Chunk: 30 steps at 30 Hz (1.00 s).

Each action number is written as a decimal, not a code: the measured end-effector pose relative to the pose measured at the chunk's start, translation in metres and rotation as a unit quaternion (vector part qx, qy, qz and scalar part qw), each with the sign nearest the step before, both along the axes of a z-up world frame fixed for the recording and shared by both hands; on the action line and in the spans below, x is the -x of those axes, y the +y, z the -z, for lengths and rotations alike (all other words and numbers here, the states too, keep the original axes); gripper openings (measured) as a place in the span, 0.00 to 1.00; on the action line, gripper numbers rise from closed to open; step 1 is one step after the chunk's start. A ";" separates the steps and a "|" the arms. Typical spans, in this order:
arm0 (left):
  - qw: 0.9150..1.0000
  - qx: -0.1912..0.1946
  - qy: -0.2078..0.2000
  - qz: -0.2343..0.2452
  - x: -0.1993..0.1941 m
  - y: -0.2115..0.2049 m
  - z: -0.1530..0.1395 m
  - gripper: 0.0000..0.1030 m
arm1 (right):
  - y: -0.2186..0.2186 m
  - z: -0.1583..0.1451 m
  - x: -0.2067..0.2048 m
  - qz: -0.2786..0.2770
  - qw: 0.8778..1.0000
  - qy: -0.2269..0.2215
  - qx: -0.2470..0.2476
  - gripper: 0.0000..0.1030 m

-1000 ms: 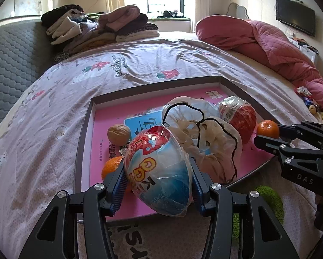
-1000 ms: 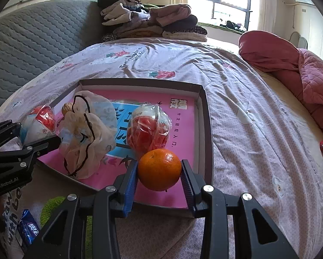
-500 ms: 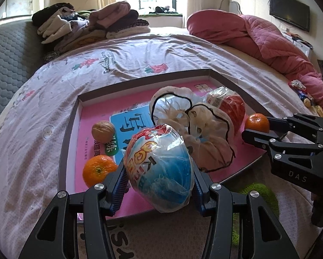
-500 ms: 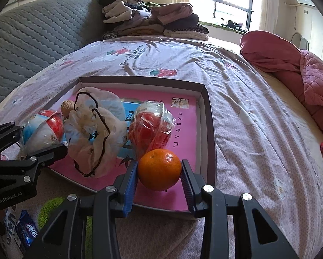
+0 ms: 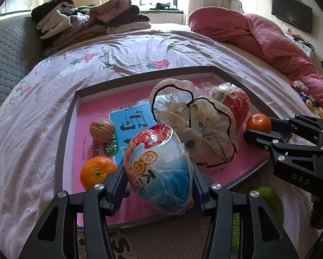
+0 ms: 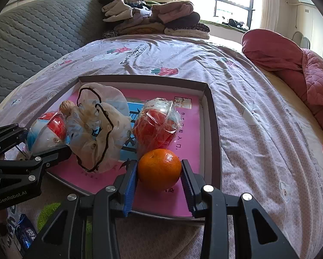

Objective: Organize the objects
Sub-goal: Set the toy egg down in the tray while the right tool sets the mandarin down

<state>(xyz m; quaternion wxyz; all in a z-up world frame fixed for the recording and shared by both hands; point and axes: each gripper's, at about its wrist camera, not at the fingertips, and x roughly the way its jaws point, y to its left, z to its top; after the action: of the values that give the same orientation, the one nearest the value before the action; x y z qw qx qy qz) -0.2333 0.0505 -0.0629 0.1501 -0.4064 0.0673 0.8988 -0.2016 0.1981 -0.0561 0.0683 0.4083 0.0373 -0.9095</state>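
Lilac printed cotton covers the bed [image 6: 237, 86], which fills both views; on it lies the shallow grey-walled tray [image 6: 213, 116] with a pink floor, centre frame. Inside it sit a crumpled clear bag [image 5: 196, 127] with black trim, a wrapped red ball [image 6: 157, 125], a loose tangerine [image 5: 96, 171] lower left in the left view, and a walnut [image 5: 102, 129] above it. The left gripper [image 5: 159, 170] has its jaws clamped on a wrapped egg-shaped toy [image 5: 159, 166], long axis slanting up and away, over the tray's near edge. The right gripper [image 6: 159, 169] has its jaws clamped on a second tangerine [image 6: 159, 168], over the near right corner, probably just clear of the floor. Both loads hang above the tray, so each would go straight down, the right hand nearer the free corner
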 end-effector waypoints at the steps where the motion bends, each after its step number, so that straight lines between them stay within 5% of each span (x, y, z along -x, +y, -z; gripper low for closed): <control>1: 1.000 -0.002 -0.001 0.000 0.000 -0.001 0.000 0.52 | 0.000 0.000 0.000 0.000 1.000 0.000 0.000 0.38; 30: 1.000 -0.002 -0.016 -0.014 -0.002 -0.006 -0.004 0.54 | -0.004 -0.001 0.002 -0.005 1.000 -0.017 0.007 0.41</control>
<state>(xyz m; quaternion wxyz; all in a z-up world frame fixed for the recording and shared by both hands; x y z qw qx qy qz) -0.2315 0.0444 -0.0588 0.1393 -0.4213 0.0575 0.8943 -0.2034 0.1944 -0.0553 0.0769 0.4227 0.0318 -0.9024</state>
